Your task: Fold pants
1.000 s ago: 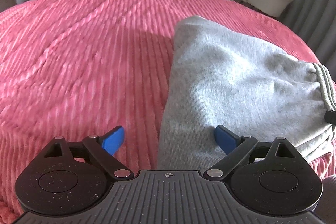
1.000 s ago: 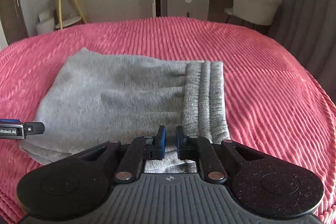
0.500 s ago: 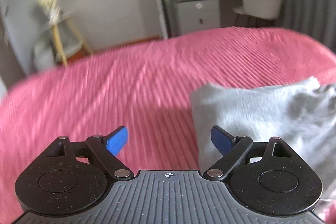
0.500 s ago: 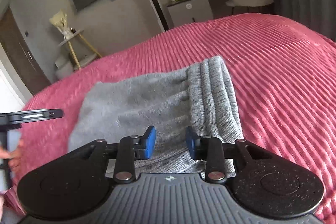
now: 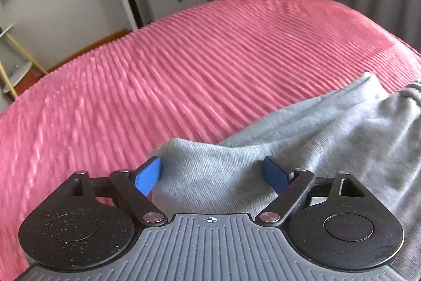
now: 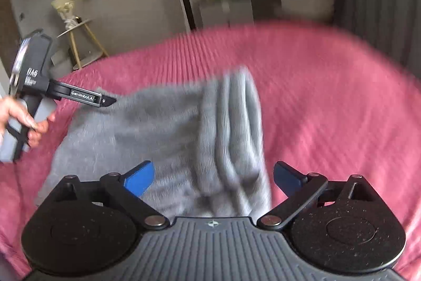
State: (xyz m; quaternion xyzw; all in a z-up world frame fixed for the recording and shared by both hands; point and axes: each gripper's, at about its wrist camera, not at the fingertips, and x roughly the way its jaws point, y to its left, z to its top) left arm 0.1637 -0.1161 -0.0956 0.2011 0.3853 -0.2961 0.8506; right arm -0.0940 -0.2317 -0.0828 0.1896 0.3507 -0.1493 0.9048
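Both my grippers hold nothing: left gripper [image 5: 211, 174] and right gripper [image 6: 213, 179] each spread wide above the grey pants [image 6: 158, 128], which lie folded in a bundle on the pink bedspread [image 5: 184, 65], ribbed waistband [image 6: 236, 117] on the right. If I brush the near left corner [image 5: 173, 146], its loose layers could slide apart.

Both wrist views look forward over wide-spread blue fingers, low and close above the folded grey pants [image 5: 302, 138] they share.
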